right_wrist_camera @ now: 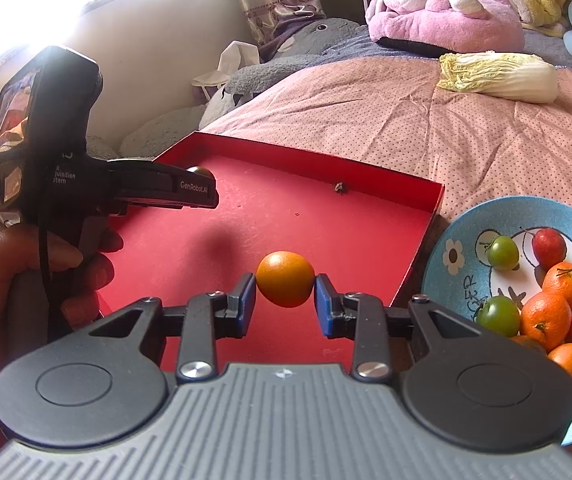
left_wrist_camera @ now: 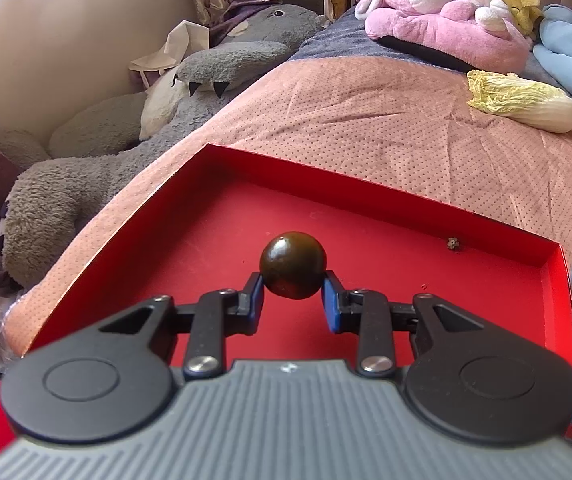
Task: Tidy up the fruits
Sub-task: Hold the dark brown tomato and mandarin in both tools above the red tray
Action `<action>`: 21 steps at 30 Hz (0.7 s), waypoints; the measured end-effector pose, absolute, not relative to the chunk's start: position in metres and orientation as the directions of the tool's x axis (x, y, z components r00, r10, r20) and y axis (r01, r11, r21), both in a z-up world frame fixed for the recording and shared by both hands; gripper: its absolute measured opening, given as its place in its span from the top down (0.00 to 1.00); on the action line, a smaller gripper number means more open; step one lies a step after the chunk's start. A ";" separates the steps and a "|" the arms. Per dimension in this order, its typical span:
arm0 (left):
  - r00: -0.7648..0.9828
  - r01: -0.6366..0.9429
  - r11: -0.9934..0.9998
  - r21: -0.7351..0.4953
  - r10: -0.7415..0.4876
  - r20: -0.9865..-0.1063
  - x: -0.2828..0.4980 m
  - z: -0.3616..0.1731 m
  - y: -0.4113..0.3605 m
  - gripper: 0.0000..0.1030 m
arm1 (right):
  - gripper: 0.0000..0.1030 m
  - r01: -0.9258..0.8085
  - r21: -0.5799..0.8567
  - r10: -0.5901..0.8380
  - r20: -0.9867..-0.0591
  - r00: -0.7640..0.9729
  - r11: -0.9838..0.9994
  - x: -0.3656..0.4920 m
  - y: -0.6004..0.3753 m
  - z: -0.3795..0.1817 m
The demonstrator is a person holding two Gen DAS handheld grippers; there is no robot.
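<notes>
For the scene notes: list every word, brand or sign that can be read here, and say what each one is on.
"GenRobot.AI": on the arm of the left gripper, seen from the right wrist camera.
"uisition" over "stem": on that gripper's handle, cut off at the left, so only partly readable.
"GER" or close to it: hand-drawn letters on the blue plate, turned sideways and unclear.
Small emblem on each gripper's grey body: too small to read.

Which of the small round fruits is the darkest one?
The dark fruit clamped in the left gripper above the red tray: brownish-black, while the right gripper holds an orange fruit and the blue plate has green, red and orange ones.
</notes>
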State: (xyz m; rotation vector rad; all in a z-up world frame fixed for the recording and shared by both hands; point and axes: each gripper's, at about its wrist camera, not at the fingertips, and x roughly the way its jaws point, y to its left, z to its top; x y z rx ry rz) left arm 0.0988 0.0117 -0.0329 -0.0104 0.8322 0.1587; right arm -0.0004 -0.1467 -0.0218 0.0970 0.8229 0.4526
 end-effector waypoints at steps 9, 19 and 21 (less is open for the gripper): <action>0.663 -0.136 0.989 0.050 0.129 -0.737 0.099 -0.033 0.011 0.67 | 0.64 -0.350 0.259 0.426 -0.690 0.586 0.900 0.000 -0.146 -0.024; 0.661 -0.131 0.990 0.050 0.124 -0.740 0.099 -0.033 0.010 0.67 | 0.64 -0.348 0.261 0.426 -0.691 0.584 0.901 0.000 -0.146 -0.024; 0.662 -0.130 0.990 0.050 0.124 -0.739 0.099 -0.033 0.010 0.67 | 0.64 -0.348 0.261 0.426 -0.691 0.584 0.901 0.000 -0.146 -0.024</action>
